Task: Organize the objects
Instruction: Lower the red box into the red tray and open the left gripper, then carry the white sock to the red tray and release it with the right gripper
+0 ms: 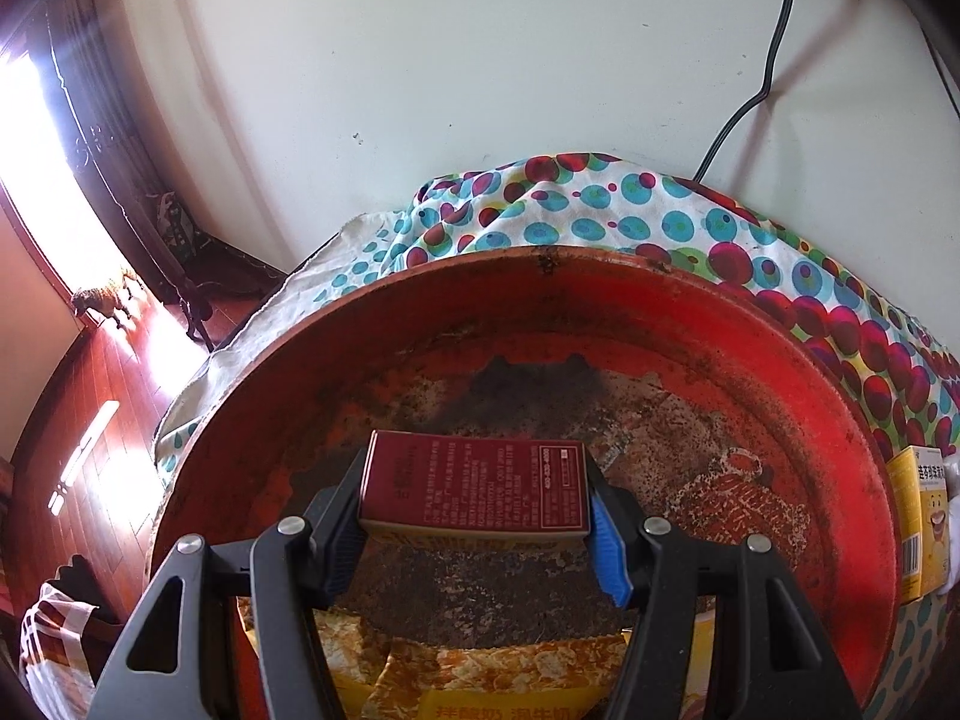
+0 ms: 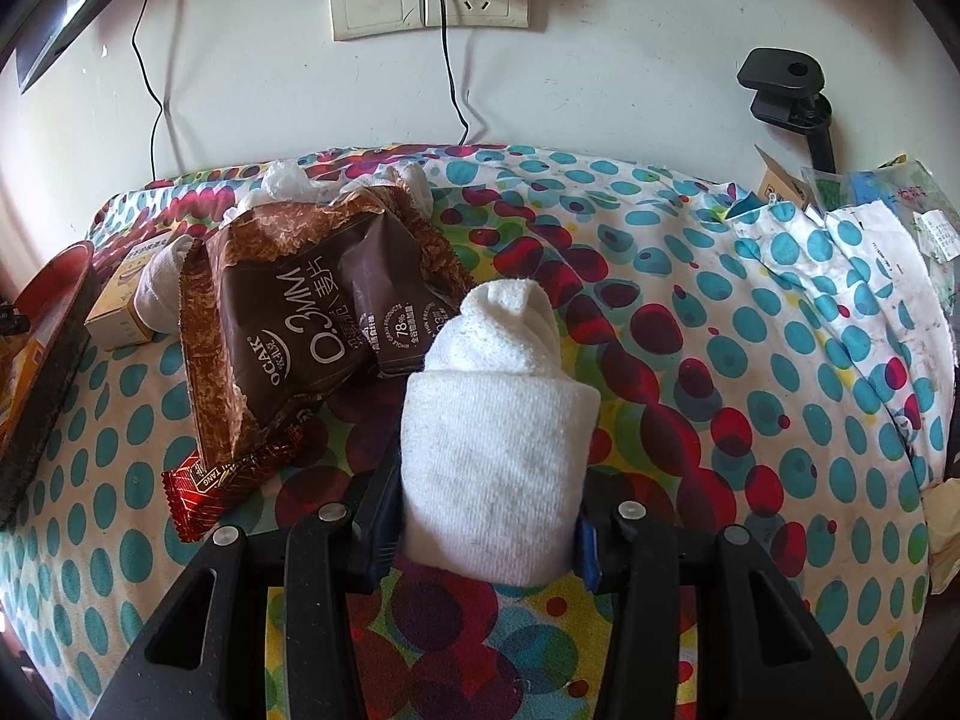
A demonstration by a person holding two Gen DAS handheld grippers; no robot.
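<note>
Left gripper: I am holding a dark red box crosswise, the jaws pinching its two short ends.
Dark red box: it is hanging just over the floor of the red tray; its upper face is carrying columns of small Chinese print and a framed panel, too fine for me to read.
Red tray: I am looking into a round, worn, rust-speckled tray lying on the spotted cloth; a faded drawing is showing on its floor.
Tray contents: orange-yellow snack packets with Chinese characters are lying at the near edge, under my gripper.
Yellow box: it is standing just outside the tray's right rim, showing a cartoon face, a barcode and Chinese lettering.
Right gripper: I am gripping a rolled white sock, the jaws pressing its sides; the sock is pointing away over the cloth.
Brown bag: it is lying just beside the sock, reading "OCAK", "0.3MM" and "78%".
Red wrapper: it is resting at the bag's near corner, printed with gold letters "TANG".
Wall: a socket plate is holding a plugged-in adapter.
</note>
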